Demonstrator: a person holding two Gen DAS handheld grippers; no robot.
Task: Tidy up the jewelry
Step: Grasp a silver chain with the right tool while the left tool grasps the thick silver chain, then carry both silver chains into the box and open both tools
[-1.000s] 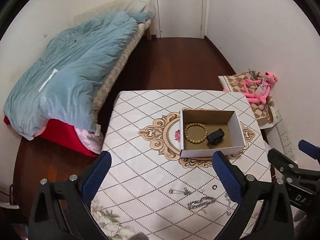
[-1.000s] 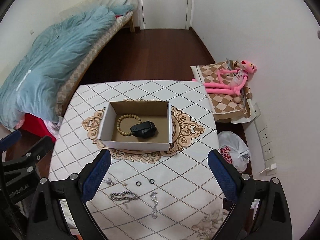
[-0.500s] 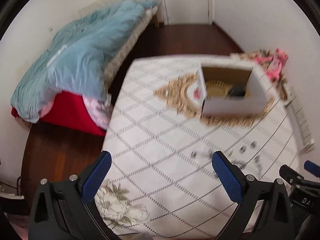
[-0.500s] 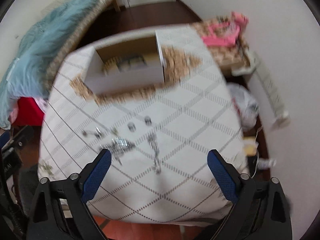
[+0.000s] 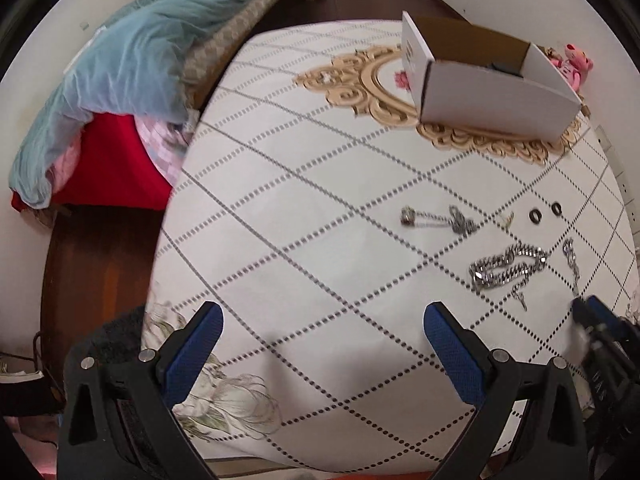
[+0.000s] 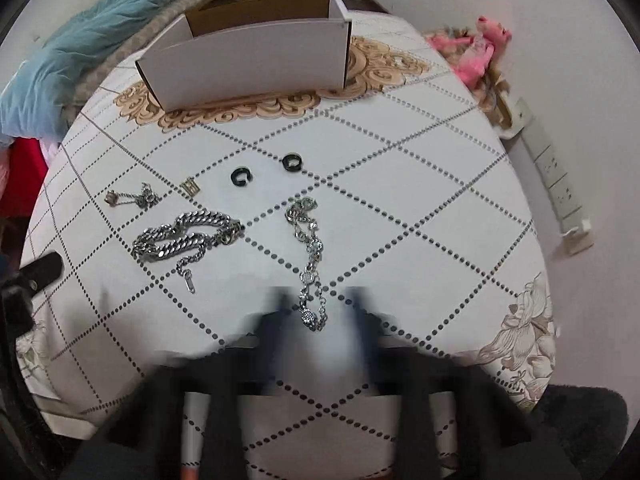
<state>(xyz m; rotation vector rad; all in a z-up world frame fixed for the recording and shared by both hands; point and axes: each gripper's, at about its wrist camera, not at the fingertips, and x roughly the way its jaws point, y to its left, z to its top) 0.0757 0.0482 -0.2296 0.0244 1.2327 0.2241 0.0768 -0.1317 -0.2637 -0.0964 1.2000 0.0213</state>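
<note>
While our right claw (image 6: 320,312) smears into motion blur low over the surface (image 6: 400,200), we can make out its two dark fingers set on either side of the near end of a thin sparkly chain (image 6: 306,264). They are apart, it seems, with a gap between them, though the blur keeps us from telling whether they touch the chain. Our left claw (image 5: 322,344) hangs released above a bare stretch of the patterned cloth, its blue pads (image 5: 196,344) spread wide and grasping nothing.

We see the jewelry scattered across the near half of the surface. A heavy silver link bracelet (image 6: 186,238) lies left of the thin chain. Beyond it sit a small pendant on a fine chain (image 6: 132,198), a little gold charm (image 6: 191,187) and two black rings (image 6: 242,176), side by side but apart.

Farther back, on the gold medallion print, stands an open cardboard box (image 6: 256,64). From the left wrist camera we glimpse something dark inside it. A bed with a blue quilt (image 5: 132,68) lies off to the left, and a pink plush toy (image 6: 478,48) sits by the right wall.
</note>
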